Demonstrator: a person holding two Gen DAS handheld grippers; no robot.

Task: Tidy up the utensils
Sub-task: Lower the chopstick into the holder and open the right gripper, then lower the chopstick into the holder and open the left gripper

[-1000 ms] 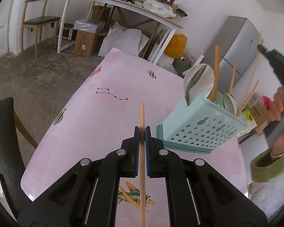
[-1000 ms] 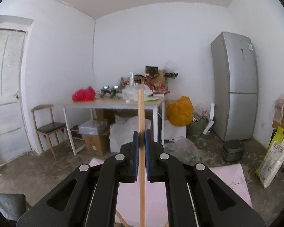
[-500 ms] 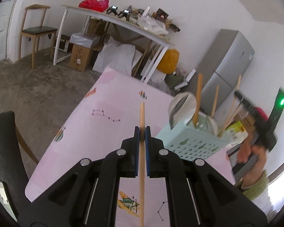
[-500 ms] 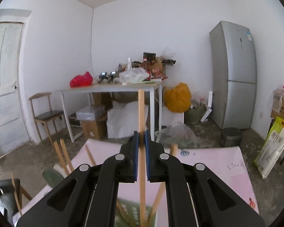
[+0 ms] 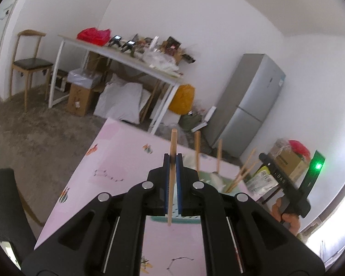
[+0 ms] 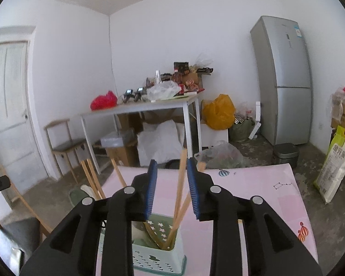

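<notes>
Right gripper (image 6: 170, 185) parted over mint caddy (image 6: 159, 256), jaws just been opening; wooden chopstick (image 6: 180, 185) between blue pads (image 6: 151, 189), leaning, tip down among others in caddy, seemingly touching neither pad. Left gripper (image 5: 172, 179) clamped tight on second chopstick (image 5: 171, 184), held roughly upright, lower end hanging free above pink tabletop (image 5: 108, 161), caddy just beyond and partly hidden behind fingers. Judged handling: light, stiff, slender round stick, smooth bare wood, likely to pivot or slide in a narrow pinch; best taken near mid-length or slightly above, so lower end drops cleanly into a compartment. Not fragile, but prone to tip against neighbours on release. Caddy: thin perforated plastic, star cut-outs in walls, rectangular, probably light enough to shift if knocked. Several wooden handles (image 5: 196, 151) standing in it at mixed angles. Tabletop glossy pink with small cartoon prints and constellation lines. Beyond: rough concrete floor, white trestle table (image 6: 149, 107) under clutter, grey fridge (image 6: 283, 80), wooden chair (image 5: 28, 62).
</notes>
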